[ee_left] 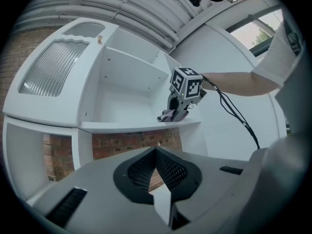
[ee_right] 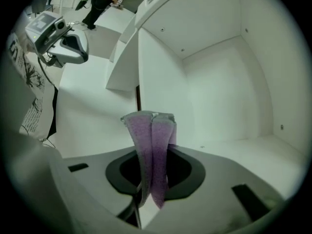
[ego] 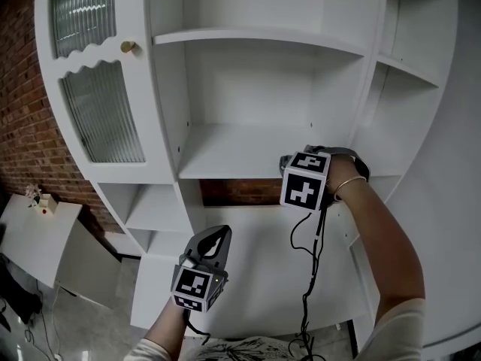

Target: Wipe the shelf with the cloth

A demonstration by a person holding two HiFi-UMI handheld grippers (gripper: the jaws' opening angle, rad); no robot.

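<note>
A purple cloth (ee_right: 152, 135) is folded and pinched upright between the jaws of my right gripper (ee_right: 153, 152), which is shut on it. That gripper (ego: 291, 162) is at the front right edge of the white middle shelf (ego: 225, 153), its marker cube facing me. In the left gripper view the cloth (ee_left: 167, 115) touches the shelf board's (ee_left: 122, 126) front edge. My left gripper (ego: 216, 241) hangs lower, below the shelf and apart from it. It points up, shut, with nothing in it.
The white shelf unit has a ribbed glass door (ego: 101, 119) with a brass knob (ego: 128, 47) at the left, upper boards (ego: 248, 37) and a right side wall (ego: 376, 104). A brick wall (ego: 22, 126) stands at the left. A black cable (ego: 312, 277) hangs from the right gripper.
</note>
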